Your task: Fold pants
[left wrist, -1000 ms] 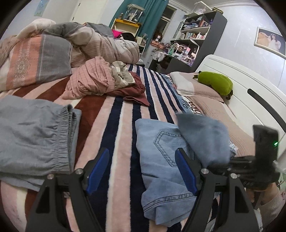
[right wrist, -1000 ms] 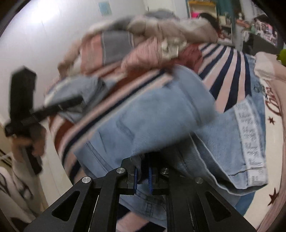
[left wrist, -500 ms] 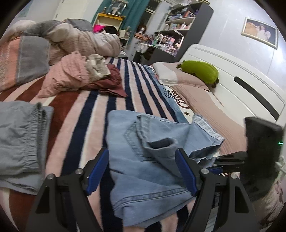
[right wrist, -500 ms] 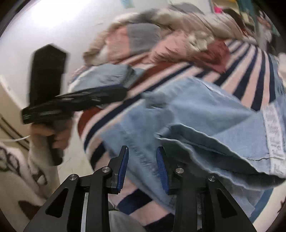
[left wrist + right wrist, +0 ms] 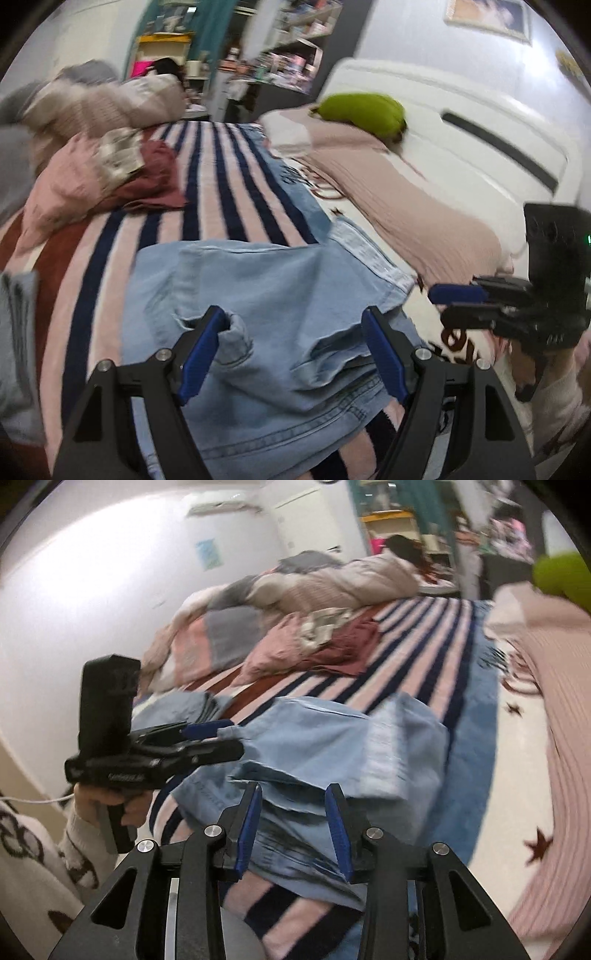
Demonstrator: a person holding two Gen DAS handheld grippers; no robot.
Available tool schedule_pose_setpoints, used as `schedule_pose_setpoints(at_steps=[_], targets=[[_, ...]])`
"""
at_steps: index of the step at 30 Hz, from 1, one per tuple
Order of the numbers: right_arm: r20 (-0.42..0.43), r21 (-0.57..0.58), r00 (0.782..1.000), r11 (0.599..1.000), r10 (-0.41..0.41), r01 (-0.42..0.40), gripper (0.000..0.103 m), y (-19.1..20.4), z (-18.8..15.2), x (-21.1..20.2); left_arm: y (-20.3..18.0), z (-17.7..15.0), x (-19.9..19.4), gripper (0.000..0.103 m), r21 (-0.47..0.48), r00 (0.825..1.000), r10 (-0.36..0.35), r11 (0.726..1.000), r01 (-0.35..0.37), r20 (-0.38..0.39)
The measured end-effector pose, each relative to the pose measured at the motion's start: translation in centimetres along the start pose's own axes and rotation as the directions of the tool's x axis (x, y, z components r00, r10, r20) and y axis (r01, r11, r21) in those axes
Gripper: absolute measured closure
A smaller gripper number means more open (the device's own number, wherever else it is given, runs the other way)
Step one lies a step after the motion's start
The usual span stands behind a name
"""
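Light blue denim pants (image 5: 273, 295) lie folded over on the striped blanket near the bed's front edge. They also show in the right wrist view (image 5: 332, 746). My left gripper (image 5: 295, 325) is open, its blue pads wide apart just above the denim, holding nothing. My right gripper (image 5: 293, 805) is open and empty, close over the pants' layered front edge. The right gripper appears at the right of the left wrist view (image 5: 458, 295). The left gripper appears at the left of the right wrist view (image 5: 210, 734).
A pile of pink and maroon clothes (image 5: 96, 177) lies farther back on the striped blanket (image 5: 221, 192). Folded grey pants (image 5: 18, 350) lie at the left. A rumpled duvet (image 5: 314, 583) is behind. A pink pillow (image 5: 399, 192) with a green plush (image 5: 362, 114) and a white headboard (image 5: 480, 129) are at the right.
My right gripper let go of the denim, opened, and pulled back to the front edge. The pants dropped flat onto the blanket. My left gripper moved closer over them, staying open.
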State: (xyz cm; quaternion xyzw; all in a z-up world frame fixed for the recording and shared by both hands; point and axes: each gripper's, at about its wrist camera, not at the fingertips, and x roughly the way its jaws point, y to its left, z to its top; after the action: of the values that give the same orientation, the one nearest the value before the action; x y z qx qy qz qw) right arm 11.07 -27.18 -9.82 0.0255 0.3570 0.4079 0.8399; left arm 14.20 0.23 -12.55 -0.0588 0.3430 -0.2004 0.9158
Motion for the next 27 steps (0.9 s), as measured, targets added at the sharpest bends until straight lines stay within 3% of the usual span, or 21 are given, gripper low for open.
schedule_pose_setpoints(at_steps=[10,15,19,20,24,27], targets=[[0.102,0.177,0.995,0.984,0.015,-0.033,0.065,-5.4,-2.6,-1.9,-4.7,0.0,3.9,0.030,0.196,0.989,-0.016,0.980,0.045,-0.147],[0.132,0.230,0.991,0.971,0.030,-0.060,0.065,-7.1,-3.8,-2.2,-5.6,-0.9,6.2,0.030,0.282,0.972,0.097,0.959,-0.034,-0.213],[0.133,0.255,0.991,0.965,0.033,-0.066,0.065,-8.1,-4.5,-2.1,-6.0,-0.9,6.6,0.030,0.340,0.964,0.154,0.938,-0.073,-0.219],[0.135,0.259,0.990,0.963,0.033,-0.067,0.065,-8.2,-4.6,-2.2,-5.9,-0.8,6.6,0.035,0.339,0.963,0.160,0.937,-0.079,-0.218],[0.151,0.276,0.988,0.958,0.032,-0.073,0.065,-8.7,-5.2,-2.6,-4.3,0.0,5.7,0.079,0.291,0.959,0.204,0.946,-0.142,-0.196],[0.161,0.282,0.986,0.956,0.034,-0.079,0.065,-8.8,-5.2,-2.8,-2.3,0.6,4.7,0.089,0.236,0.955,0.249,0.949,-0.207,-0.163]])
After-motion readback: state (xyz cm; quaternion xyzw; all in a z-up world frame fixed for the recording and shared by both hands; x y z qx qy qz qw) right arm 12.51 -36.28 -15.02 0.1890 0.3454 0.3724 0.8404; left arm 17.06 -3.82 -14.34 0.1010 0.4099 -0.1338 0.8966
